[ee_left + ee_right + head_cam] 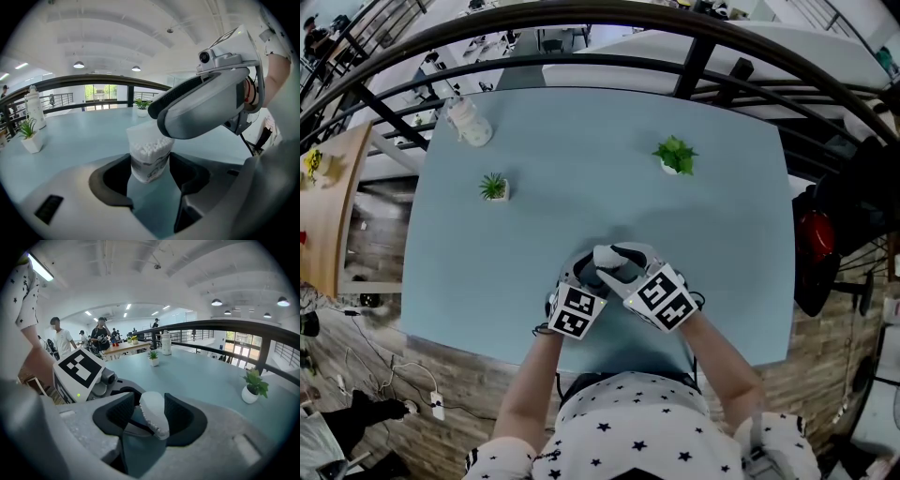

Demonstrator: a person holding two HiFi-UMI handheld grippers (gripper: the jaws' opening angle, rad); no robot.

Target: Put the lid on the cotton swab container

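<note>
The cotton swab container, a clear tub full of white swabs with its top uncovered, stands upright between the jaws of my left gripper, which is shut on its lower part. A white lid with a ridged rim is pinched on edge in my right gripper. In the left gripper view the right gripper hangs just above and to the right of the container's mouth. In the head view both grippers, left and right, meet over the near middle of the pale blue table.
Two small potted plants and a white bottle stand farther back on the table. A dark railing curves behind it. A wooden table is off to the left. People stand in the background of the right gripper view.
</note>
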